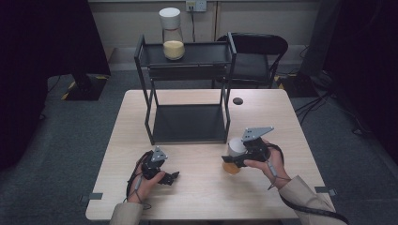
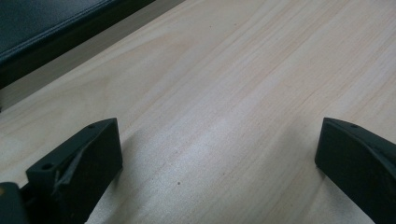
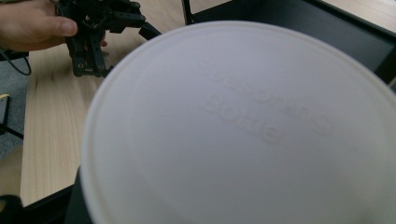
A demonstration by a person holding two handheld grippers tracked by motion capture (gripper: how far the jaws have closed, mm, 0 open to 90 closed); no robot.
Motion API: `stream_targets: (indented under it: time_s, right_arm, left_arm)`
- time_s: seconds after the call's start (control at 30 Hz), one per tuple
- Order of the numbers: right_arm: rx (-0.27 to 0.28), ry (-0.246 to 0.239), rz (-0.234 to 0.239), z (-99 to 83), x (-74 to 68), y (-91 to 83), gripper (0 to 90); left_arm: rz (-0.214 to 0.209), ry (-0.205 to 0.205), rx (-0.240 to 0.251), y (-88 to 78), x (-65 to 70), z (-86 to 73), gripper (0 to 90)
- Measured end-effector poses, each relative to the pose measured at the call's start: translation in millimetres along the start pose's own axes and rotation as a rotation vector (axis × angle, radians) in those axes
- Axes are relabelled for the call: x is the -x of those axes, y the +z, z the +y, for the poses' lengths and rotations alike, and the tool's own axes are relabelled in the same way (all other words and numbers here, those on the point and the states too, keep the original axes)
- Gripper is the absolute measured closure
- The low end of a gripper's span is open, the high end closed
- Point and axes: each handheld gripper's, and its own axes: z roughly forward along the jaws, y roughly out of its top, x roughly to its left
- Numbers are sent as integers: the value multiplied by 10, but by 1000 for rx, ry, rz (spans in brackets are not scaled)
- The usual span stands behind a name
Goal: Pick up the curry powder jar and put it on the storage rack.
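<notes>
Holding the jar point(image 1: 233, 157) clamped in my right tool point(image 1: 237, 158), left tool point(image 1: 170, 178) open and empty, I risk knocking it against the rack point(image 1: 187, 123).

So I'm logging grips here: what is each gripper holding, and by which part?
The right gripper holds a white-capped jar by its side, below the cap. The left gripper is open and holds nothing.

One legible marking found: raised lettering on the white lid point(image 3: 243, 126) of the bottle, seen close in the right gripper view. The lower word reads "Bottle"; the upper word is blurred, possibly "Seasoning", not confirmed. No other text, label, brand or number is readable on any item.
</notes>
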Motion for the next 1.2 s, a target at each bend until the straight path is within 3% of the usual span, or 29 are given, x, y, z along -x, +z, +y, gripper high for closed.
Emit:
stream_targets:
  time_s: [0.73,1.2]
  right_arm:
    - [-33,-29,46,745,65,212,359]
    - [-48,-36,45,1203,131,255,359]
  left_arm:
    - [0,0,0,0,0,-1,1]
    - [0,-2,3,2,1,-4,1]
